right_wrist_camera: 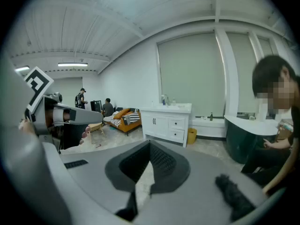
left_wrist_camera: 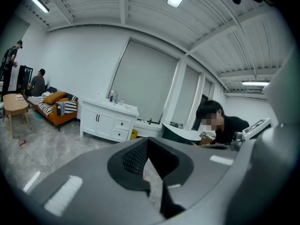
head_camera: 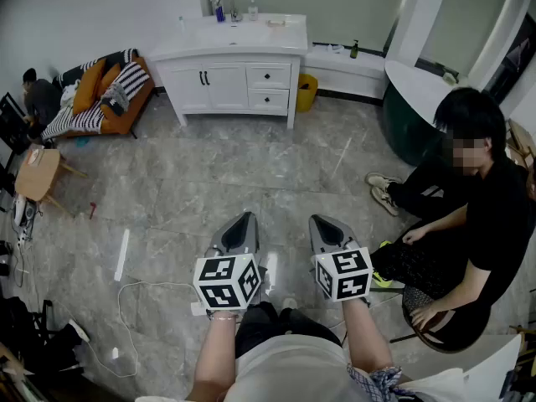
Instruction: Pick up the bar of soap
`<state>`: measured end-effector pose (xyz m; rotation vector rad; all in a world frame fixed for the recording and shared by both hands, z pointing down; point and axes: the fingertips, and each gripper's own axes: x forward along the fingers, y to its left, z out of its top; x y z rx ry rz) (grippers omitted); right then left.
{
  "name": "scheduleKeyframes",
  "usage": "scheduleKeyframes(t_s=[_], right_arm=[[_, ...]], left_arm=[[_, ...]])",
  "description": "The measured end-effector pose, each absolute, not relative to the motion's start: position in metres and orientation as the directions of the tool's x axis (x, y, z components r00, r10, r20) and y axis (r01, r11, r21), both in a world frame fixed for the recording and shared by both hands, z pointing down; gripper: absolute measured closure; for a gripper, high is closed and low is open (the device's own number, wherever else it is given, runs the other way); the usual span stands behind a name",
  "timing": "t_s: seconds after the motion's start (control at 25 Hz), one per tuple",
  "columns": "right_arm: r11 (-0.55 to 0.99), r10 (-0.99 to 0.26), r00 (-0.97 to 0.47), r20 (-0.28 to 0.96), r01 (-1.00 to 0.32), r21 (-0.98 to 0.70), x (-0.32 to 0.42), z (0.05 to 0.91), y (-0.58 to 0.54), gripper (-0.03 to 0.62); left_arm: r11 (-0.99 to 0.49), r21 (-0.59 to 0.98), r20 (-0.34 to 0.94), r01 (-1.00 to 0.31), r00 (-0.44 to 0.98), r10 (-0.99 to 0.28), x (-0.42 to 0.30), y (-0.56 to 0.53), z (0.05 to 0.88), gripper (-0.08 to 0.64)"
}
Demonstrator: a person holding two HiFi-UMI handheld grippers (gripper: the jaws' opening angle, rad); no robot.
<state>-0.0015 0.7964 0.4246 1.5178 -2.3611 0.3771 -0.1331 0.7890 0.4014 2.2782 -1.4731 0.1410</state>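
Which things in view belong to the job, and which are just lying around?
Job: left gripper, right gripper, both shut, empty; small pale item on white vanity cabinet, possibly soap.
Lying about: orange sofa, yellow bin, white floor cable, wooden table.

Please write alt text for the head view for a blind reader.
The left hand-held gripper and right hand-held gripper, both empty, hover side by side above a grey floor. A white vanity cabinet stands ahead; a person in black sits at the right.
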Motion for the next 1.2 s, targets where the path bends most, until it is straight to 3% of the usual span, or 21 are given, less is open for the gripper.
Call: scheduleKeyframes(t_s=[0.72,0.8,0.88,1.2], right_arm=[[0.446,-0.81,-0.456,0.37,-0.887,-0.118,0.007,0.423,0.795,0.578],[0.471,-0.801,-0.484,0.352,-0.873,-0.128,0.007,0.421,0.794,0.552],[0.487,-0.797,-0.502,0.335,-0.863,-0.134,0.007,0.418,0.792,0.48],[0.526,-0.783,-0.531,0.325,-0.843,-0.111,0.014,0.415,0.785,0.407]], left_arm=[[-0.354,0.288,0.33,-0.89,0.439,-0.836,-0.108,0.791,0.403,0.552],[-0.353,0.289,0.332,-0.89,0.439,-0.835,-0.104,0.79,0.405,0.552],[-0.352,0.289,0.332,-0.89,0.438,-0.835,-0.099,0.788,0.406,0.552],[-0.326,0.29,0.348,-0.9,0.416,-0.84,-0.089,0.782,0.415,0.552]])
